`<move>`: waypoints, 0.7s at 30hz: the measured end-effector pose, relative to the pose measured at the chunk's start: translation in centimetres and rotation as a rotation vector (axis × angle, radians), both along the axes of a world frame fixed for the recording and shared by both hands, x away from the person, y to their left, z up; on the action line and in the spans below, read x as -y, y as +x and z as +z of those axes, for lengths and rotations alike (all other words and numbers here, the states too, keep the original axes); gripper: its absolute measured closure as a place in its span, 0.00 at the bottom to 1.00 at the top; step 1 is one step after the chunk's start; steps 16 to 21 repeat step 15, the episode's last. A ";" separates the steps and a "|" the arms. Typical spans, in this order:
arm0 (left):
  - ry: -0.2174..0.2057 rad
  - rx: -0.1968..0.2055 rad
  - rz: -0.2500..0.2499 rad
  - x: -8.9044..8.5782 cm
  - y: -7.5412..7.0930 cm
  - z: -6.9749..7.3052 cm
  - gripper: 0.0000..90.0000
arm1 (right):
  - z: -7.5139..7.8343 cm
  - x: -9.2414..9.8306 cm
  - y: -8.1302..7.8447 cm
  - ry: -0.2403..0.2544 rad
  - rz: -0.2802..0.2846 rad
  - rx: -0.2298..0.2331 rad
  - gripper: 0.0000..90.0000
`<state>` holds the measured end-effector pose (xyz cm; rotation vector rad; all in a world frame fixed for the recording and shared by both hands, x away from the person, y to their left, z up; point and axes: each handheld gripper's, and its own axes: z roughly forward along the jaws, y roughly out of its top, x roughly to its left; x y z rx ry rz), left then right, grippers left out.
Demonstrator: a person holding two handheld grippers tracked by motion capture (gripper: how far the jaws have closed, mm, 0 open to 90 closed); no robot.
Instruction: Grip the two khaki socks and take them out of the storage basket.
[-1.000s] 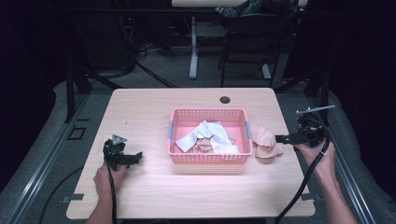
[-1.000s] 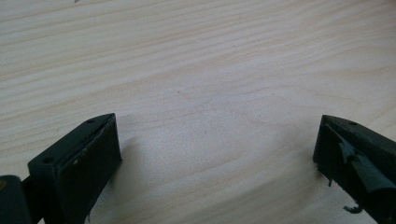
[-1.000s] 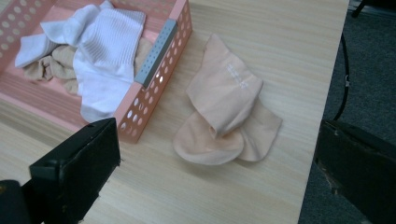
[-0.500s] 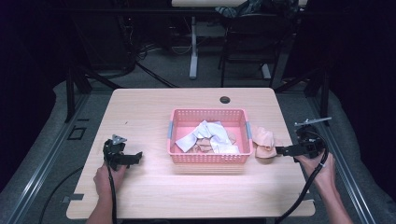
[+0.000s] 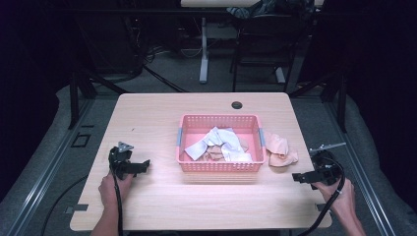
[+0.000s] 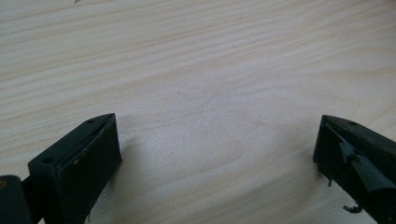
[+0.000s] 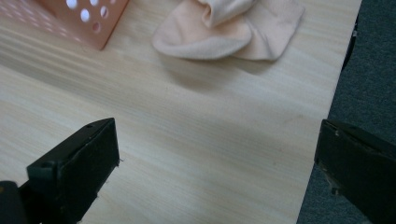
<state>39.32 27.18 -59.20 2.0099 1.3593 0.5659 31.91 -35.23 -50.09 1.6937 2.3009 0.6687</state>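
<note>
Item one: my right tool (image 5: 301,177), held low at about four o'clock on the surface (image 5: 162,118), jaws spread wide and holding nothing; in the right gripper view they frame bare wood and the surface's edge. Item two: peach cloth (image 5: 281,150), a crumpled heap lying flat on the surface just beside the right wall of the pink basket (image 5: 220,166), at roughly three o'clock; from my right tool it lies ahead, near but apart, at about eleven o'clock. I judge it is the piece in hand, parked outside the basket so it can be handled on its own. Item three: pink basket, centred on the surface, perforated walls, holding a loose tangle of white cloths (image 5: 216,142) with a peach piece underneath. Item four: my left tool (image 5: 140,165), at about eight o'clock, well apart from the basket, jaws parted and empty; the left gripper view looks down on plain wood grain. I take it to be waiting there, out of the way. Item five: a dark round grommet (image 5: 237,104) at twelve o'clock near the far edge.
</note>
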 end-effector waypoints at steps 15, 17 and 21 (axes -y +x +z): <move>-0.001 0.000 0.001 0.0 0.0 0.0 0.00 | -2.0 1.1 -0.2 0.005 -0.050 -0.041 0.00; -0.001 0.000 0.001 0.0 0.0 0.0 0.00 | -2.0 1.1 -0.2 0.005 -0.050 -0.041 0.00; -0.001 0.000 0.001 0.0 0.0 0.0 0.00 | -2.0 1.1 -0.2 0.005 -0.050 -0.041 0.00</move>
